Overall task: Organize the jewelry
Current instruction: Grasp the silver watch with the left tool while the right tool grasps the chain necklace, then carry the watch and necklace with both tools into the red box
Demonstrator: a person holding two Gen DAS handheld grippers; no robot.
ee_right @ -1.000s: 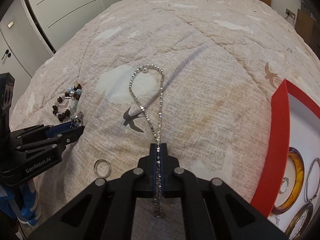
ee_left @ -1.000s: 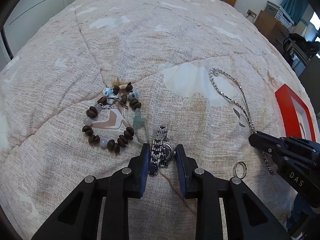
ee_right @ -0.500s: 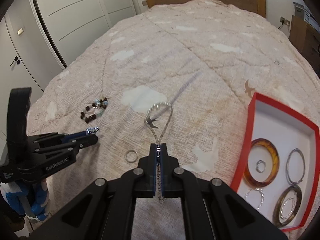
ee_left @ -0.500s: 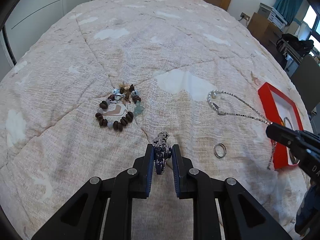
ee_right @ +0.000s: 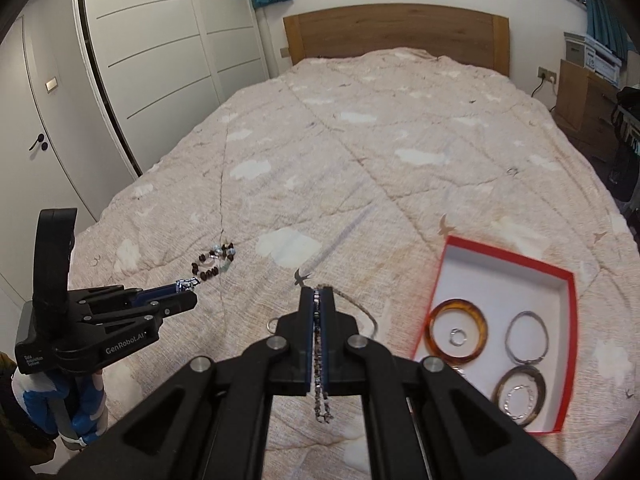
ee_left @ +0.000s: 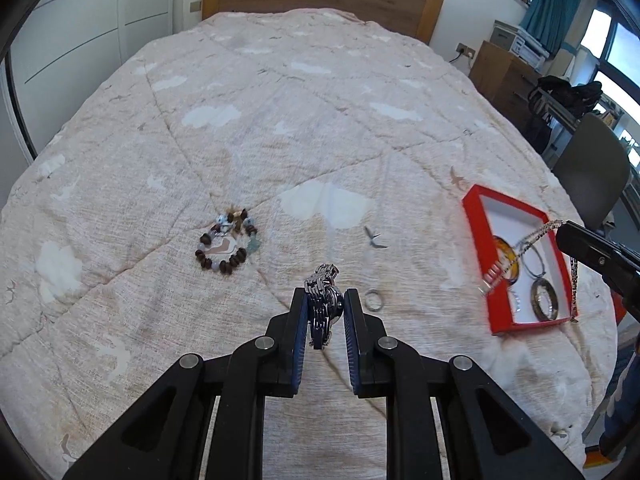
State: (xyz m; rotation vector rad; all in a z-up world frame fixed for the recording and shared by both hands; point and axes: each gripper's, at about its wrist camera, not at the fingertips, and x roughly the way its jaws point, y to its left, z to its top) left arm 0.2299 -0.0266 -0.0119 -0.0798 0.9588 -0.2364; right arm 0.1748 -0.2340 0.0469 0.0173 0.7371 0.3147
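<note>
My left gripper (ee_left: 325, 300) is shut on a silver metal watch (ee_left: 322, 310), which hangs above the bedspread. My right gripper (ee_right: 317, 294) is shut on a silver chain necklace (ee_right: 319, 364); one end dangles below the jaws and the rest loops off to the right. In the left wrist view that necklace (ee_left: 532, 240) hangs over the red box (ee_left: 478, 236). A brown and pale bead bracelet (ee_left: 226, 246) and a small silver ring (ee_left: 374, 301) lie on the bed. The red box (ee_right: 440, 276) holds an amber bangle (ee_right: 458, 332), several metal hoops and a small ring.
The bed is covered by a beige quilt (ee_left: 280, 120) with a wooden headboard (ee_right: 396, 32) at the far end. White wardrobe doors (ee_right: 140, 60) line the left side. A wooden cabinet (ee_left: 506, 80) and a dark chair (ee_left: 592, 172) stand at the right.
Both grippers have risen off the quilt, the left lifting the watch and the right lifting the necklace. The right gripper has carried the chain rightward toward the red box.
</note>
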